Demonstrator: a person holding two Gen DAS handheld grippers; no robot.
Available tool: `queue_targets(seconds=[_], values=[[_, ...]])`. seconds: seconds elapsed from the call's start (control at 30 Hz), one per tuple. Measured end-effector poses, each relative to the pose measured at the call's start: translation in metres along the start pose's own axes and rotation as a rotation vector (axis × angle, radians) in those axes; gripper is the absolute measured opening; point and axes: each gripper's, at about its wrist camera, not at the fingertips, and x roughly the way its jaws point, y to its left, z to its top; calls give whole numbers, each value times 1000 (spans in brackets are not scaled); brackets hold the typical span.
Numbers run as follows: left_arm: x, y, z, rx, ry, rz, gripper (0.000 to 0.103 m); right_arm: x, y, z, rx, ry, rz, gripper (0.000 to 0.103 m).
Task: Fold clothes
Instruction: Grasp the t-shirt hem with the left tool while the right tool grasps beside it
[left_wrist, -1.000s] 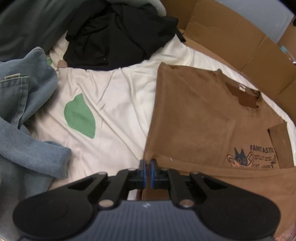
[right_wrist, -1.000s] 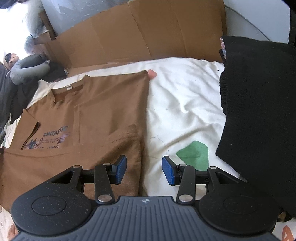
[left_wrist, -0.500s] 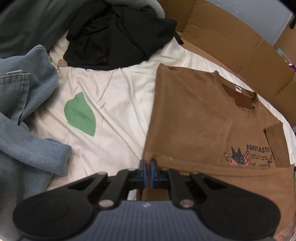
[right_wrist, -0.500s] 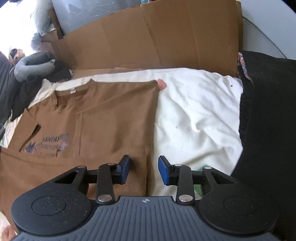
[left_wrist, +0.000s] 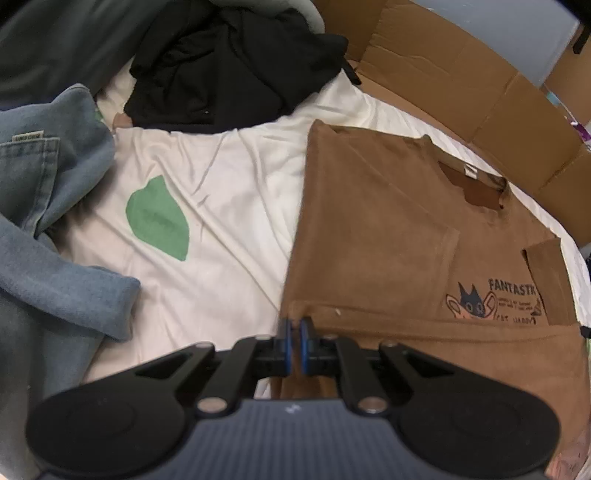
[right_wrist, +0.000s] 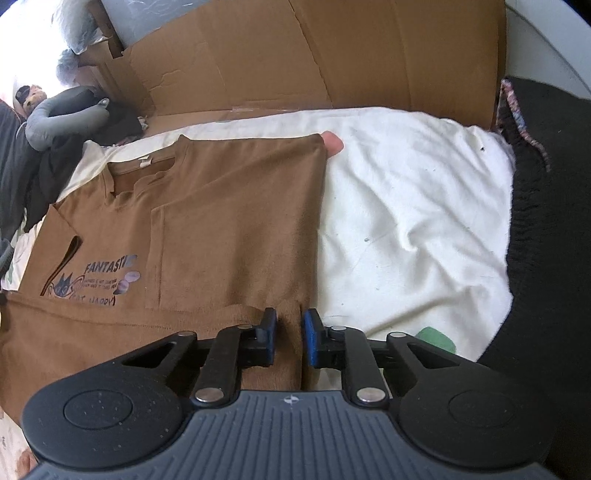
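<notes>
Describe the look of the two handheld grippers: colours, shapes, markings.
The left gripper and right gripper look alike: a dark ribbed body with a small white logo, two round black discs at the sides, black linkage arms with silver pivot pins, and black fingers faced with blue pads. No cables or sleeves show.

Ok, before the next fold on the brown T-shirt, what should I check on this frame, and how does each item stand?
1. Left tongs shut at the brown T-shirt hem corner: ok, though cloth between the pads cannot be seen.
2. Right tongs gripping the other corner: not ok, jaws open, astride the shirt edge.
3. Both sleeves folded in: ok.
4. Shirt flat on the white sheet: ok.
5. Fold path free of the black garment and denim: ok, both lie apart from the shirt.
</notes>
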Motion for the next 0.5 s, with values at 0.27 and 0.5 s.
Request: queue_targets(seconds=[0.27, 0.5], values=[[0, 0, -2, -4, -1, -4, 5, -20, 16, -4, -109, -33, -27, 7], [2, 0, -3, -4, 5, -2, 5, -18, 18, -3, -79, -15, 20, 10]])
